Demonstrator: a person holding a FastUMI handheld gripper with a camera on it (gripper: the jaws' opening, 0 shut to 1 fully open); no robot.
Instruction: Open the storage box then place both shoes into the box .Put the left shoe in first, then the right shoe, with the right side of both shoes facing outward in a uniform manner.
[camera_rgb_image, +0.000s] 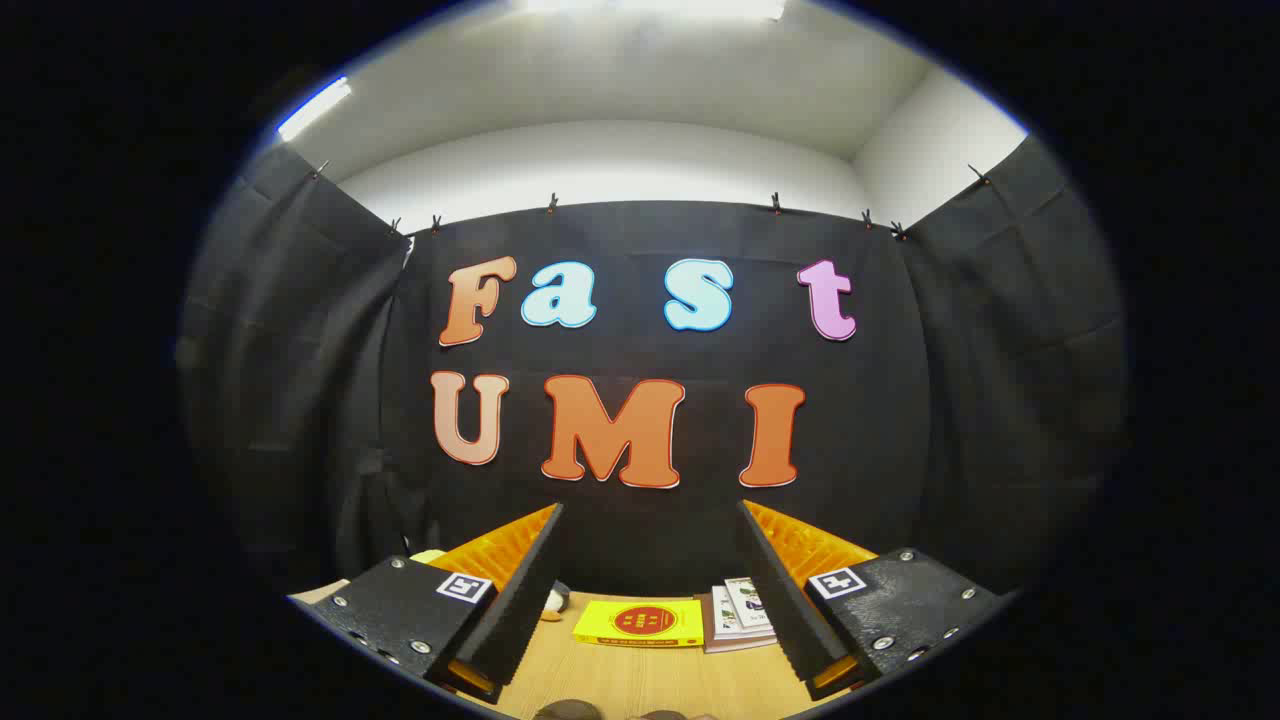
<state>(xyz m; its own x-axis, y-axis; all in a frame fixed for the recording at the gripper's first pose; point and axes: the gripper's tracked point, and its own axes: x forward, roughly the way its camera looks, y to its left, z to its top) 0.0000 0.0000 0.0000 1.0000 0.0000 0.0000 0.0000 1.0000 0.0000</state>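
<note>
Between the widely parted fingers of the gripper (650, 590), which grip nothing, a wooden table (640, 675) carries a yellow book (640, 622) at twelve o'clock, with a small stack of booklets (738, 615) touching it at about one o'clock; at six o'clock two dark rounded shapes (570, 711) peek up, possibly shoes, too little visible to tell

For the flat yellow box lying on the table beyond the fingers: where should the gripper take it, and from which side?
Judging by its pose, the yellow box lies flat on the wooden table, its long near edge facing the open gripper, with booklets close on one side. Probably best to come down from above and pinch across its short depth, near edge to far edge, mid-length.
</note>
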